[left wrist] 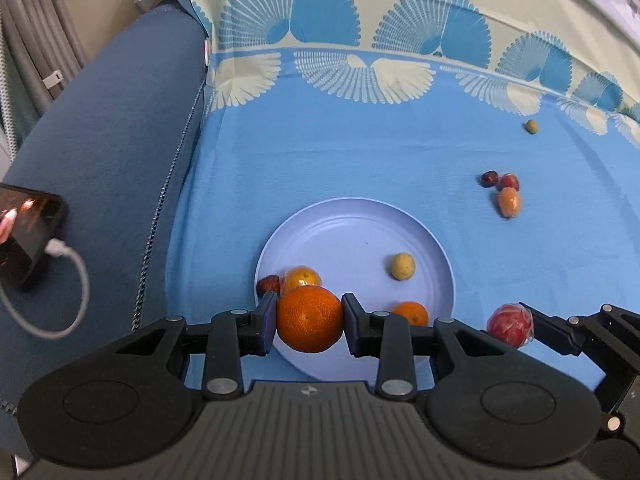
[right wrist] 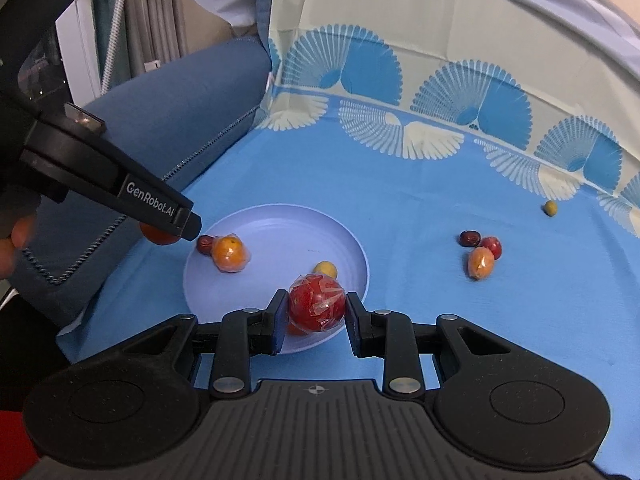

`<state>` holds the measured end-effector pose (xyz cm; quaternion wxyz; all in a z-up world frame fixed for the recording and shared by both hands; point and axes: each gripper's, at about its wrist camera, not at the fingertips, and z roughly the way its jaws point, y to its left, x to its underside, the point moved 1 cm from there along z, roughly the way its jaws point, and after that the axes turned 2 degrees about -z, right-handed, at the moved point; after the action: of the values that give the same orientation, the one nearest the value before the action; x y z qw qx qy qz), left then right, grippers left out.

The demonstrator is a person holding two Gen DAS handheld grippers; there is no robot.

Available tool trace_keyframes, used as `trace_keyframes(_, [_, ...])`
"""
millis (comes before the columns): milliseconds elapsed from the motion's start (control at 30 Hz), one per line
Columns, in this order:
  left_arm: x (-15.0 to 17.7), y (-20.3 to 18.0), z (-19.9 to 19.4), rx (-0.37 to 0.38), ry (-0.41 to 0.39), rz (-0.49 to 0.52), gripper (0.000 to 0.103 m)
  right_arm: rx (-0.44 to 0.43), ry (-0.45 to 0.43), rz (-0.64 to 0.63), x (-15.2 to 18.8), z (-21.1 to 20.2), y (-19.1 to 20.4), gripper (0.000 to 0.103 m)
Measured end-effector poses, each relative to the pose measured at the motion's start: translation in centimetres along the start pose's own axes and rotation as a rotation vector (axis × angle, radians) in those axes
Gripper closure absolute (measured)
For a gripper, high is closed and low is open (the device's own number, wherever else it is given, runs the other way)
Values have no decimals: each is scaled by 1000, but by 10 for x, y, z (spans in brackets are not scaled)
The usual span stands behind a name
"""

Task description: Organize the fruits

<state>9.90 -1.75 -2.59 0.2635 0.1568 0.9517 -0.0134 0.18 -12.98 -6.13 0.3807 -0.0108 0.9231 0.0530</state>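
Two fruits are in hand at once above the near part of the pale lilac round plate. The left gripper has its jaws pressed against the sides of a large round orange, over the plate's near-left rim. The right gripper clamps a red plastic-wrapped apple above the plate's near-right edge.

Four fruits already lie on the plate: a dark red date, a wrapped small orange, a yellowish round fruit and a small tangerine.

To do the release well, I judge each fruit should be lowered until it almost rests on bare plate, away from the rim, then freed slowly; round fruit rolls, and the cluster at the left could be knocked.

Still waiting on the blue patterned cloth, far right, are another dark date, a small red fruit, a wrapped orange fruit and, farther off, an olive-coloured fruit.
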Motion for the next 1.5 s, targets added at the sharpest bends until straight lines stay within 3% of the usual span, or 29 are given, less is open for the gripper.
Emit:
trace_keyframes(433, [-20,-5,74,-32,81,17,65,-9,84,-6,-8,75,-7,71])
trace_keyframes(700, [-30,1,94,-35,84,23,63,-36,130,-73,-13,108,1,71])
trace_keyframes(733, [-31,1,93,-34,81,29,53,-49,140,-81,-14,111,2,67])
trace_keyframes(767, [-32,1,91,-37,68,31,30,-66,148,-91,-15,115,3,60])
trace_keyframes(800, [-33,0,87,-41,48,32,17,-69,154,-101,-16,117,3,42])
trace_keyframes(833, [-33,0,82,-47,28,33,1,-61,148,-111,-18,116,3,30])
trace_keyframes(900, [-33,-1,70,-69,-1,40,0,-45,124,-128,-21,110,4,22])
trace_keyframes(1000, [-27,0,56,-52,40,35,0,-48,108,-100,-23,91,2,11])
trace_keyframes(1167, [1,7,15,-62,33,27,0,-79,134,-2,-9,45,0,7])
trace_keyframes(1333, [38,11,-19,-83,87,6,0,-63,108,92,10,-10,4,1])
trace_keyframes(1500, [70,10,-48,-90,69,1,0,-29,57,128,24,-52,9,1])
